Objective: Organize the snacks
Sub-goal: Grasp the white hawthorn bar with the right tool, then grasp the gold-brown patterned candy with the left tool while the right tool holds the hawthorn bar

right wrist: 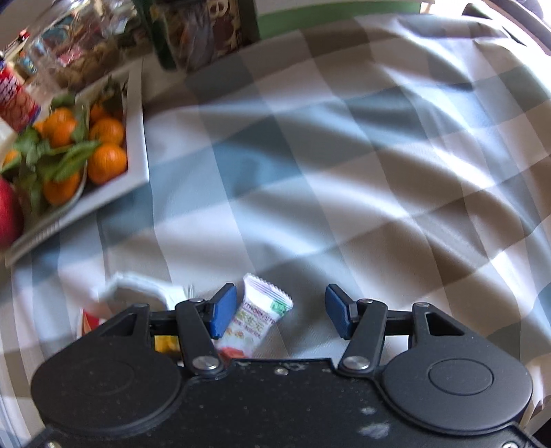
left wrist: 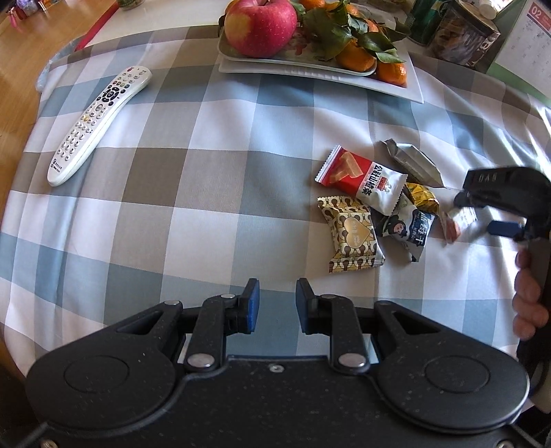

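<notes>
1. Black left tool [left wrist: 274, 305] fills the bottom of the left wrist view, its blue pads a narrow gap apart with nothing between them, hanging over the blue, grey and white checked cloth on the table [left wrist: 213, 193].
2. Right of centre in that view lies a cluster of snack packets: a gold-and-white patterned packet [left wrist: 350, 238], a red-and-white packet [left wrist: 361, 178] overlapping it above, a dark packet with a cartoon face [left wrist: 408, 231], a crumpled gold wrapper [left wrist: 423, 199] and a silver foil wrapper [left wrist: 411, 161].
3. At the right edge, a hand [left wrist: 528, 299] holds the black right tool [left wrist: 477, 222] beside the cluster.
4. In the right wrist view, the right tool's jaws stand wide apart; a small white packet with orange and green print [right wrist: 253, 318] lies on the cloth touching or just beside the left pad, well clear of the right pad, not gripped.
5. A white remote control [left wrist: 98, 124] lies at the left.
6. A white rectangular tray [left wrist: 396, 86] at the top holds a red apple [left wrist: 261, 26] and leafy mandarins [left wrist: 356, 57].
</notes>
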Motion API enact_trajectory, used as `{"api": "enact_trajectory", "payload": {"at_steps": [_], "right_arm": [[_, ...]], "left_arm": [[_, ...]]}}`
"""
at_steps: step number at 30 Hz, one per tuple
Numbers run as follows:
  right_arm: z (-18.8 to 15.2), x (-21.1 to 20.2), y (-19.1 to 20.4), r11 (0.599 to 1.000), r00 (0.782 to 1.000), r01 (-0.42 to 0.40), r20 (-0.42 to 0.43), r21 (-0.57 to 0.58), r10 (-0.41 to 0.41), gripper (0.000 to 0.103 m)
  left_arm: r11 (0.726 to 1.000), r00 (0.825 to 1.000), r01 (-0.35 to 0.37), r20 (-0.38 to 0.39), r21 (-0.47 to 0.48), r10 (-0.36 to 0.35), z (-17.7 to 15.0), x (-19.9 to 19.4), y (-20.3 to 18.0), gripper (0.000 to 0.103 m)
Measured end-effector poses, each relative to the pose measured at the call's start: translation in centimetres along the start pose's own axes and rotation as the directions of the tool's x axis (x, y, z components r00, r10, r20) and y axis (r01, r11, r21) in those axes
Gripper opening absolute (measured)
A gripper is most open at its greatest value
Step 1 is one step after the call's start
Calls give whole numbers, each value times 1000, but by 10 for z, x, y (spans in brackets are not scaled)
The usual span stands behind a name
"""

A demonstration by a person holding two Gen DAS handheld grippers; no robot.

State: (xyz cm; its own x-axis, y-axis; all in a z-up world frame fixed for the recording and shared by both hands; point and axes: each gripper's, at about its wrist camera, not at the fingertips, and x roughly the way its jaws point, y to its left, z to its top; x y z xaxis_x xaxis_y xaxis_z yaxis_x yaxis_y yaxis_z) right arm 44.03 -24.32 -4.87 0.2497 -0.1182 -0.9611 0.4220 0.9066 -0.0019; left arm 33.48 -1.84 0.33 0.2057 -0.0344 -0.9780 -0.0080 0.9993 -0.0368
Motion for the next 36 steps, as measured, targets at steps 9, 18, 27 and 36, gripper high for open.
{"api": "enact_trajectory", "payload": {"at_steps": [9, 18, 27, 36], "right_arm": [[-20, -2, 0, 998, 1000, 17, -11, -53, -18, 56], [-47, -16, -2, 990, 1000, -14, -6, -140, 14, 23], [-87, -36, -47, 988, 992, -111, -72, -104, 104, 21], [-126, -53, -72, 988, 992, -113, -75, -104, 105, 22]], "left_arm": [[1000, 1000, 19, -6, -23, -19, 3, 0, 7, 33], [996, 999, 33, 10, -81, -32, 12, -5, 23, 33], [994, 997, 82, 18, -79, -81, 13, 1, 15, 33], [984, 985, 158, 78, -89, -151, 15, 12, -7, 46]]}}
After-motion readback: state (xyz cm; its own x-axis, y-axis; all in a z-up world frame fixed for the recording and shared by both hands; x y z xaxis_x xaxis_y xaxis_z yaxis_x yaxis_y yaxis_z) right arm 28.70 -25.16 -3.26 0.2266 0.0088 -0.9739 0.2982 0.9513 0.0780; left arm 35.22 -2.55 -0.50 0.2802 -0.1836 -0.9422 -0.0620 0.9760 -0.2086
